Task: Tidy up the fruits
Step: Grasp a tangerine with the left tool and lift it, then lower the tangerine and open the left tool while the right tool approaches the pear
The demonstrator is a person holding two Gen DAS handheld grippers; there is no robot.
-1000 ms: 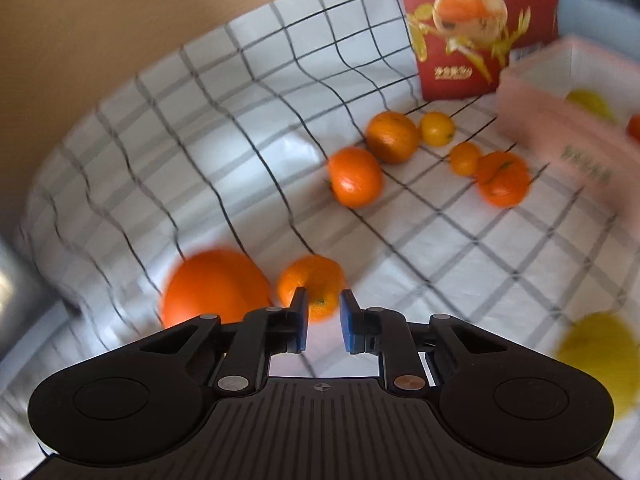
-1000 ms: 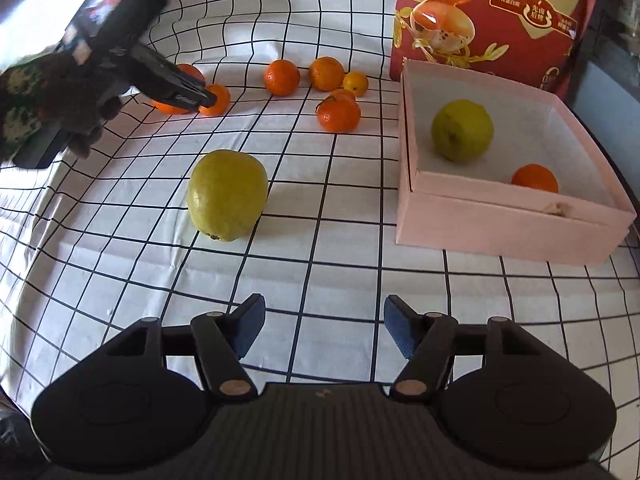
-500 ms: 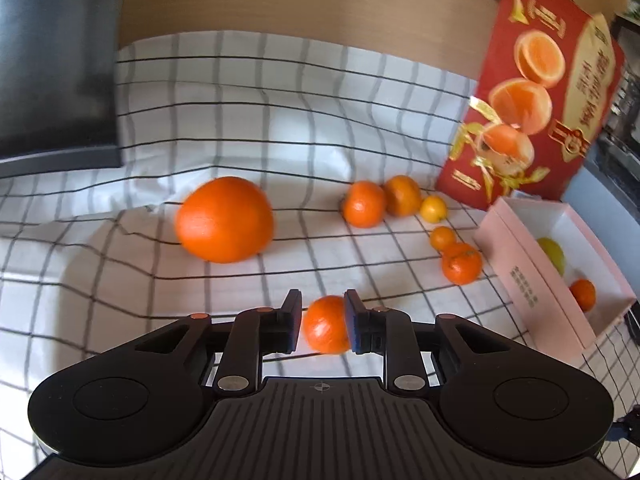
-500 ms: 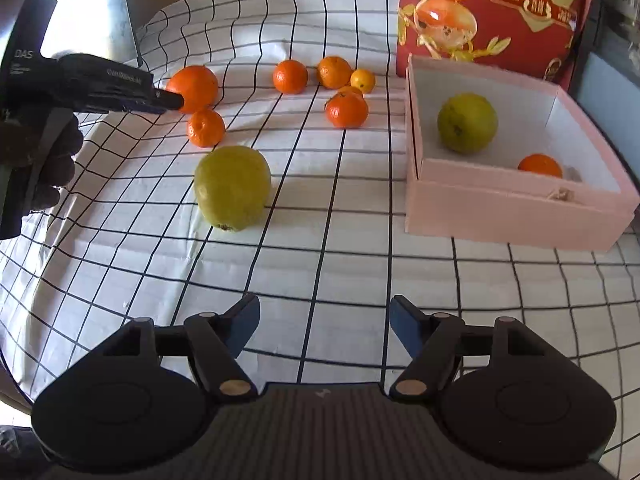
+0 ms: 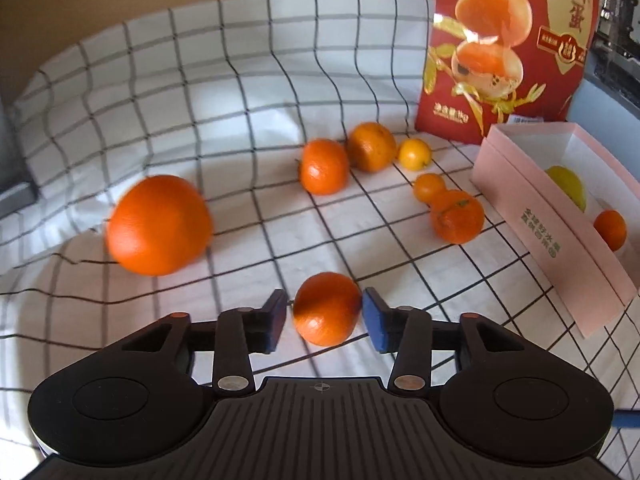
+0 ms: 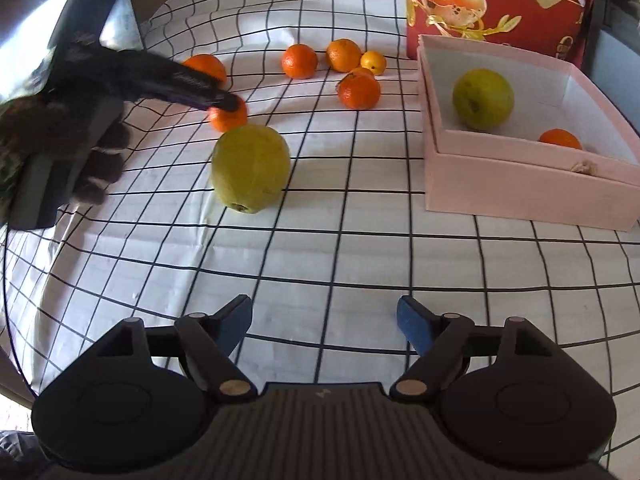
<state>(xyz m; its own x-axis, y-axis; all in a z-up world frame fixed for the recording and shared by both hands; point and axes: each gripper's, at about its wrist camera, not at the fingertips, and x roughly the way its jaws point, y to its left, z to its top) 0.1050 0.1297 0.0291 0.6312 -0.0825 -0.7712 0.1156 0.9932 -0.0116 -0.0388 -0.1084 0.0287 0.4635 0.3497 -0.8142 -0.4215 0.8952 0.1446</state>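
Observation:
A small tangerine (image 5: 326,308) lies on the checked cloth between the blue pads of my left gripper (image 5: 325,316). Its jaws are opening, and a thin gap shows at the left pad. The right wrist view shows the same left gripper (image 6: 226,104) reaching down over that tangerine (image 6: 230,120). My right gripper (image 6: 324,322) hangs above bare cloth, jaws opening with nothing between them. A big green fruit (image 6: 251,168) sits ahead of it. The pink box (image 6: 520,184) on the right holds a green fruit (image 6: 482,98) and a tangerine (image 6: 560,138).
A large orange (image 5: 158,224) rests to the left of the left gripper. Several tangerines (image 5: 324,166) cluster farther back, toward the box. A red printed bag (image 5: 500,40) stands behind the box. A gloved hand (image 6: 80,152) holds the left gripper.
The left gripper swung around onto the small tangerine, and its jaws went from shut to spread on either side of it. The right gripper's jaws widened while it stayed in place.

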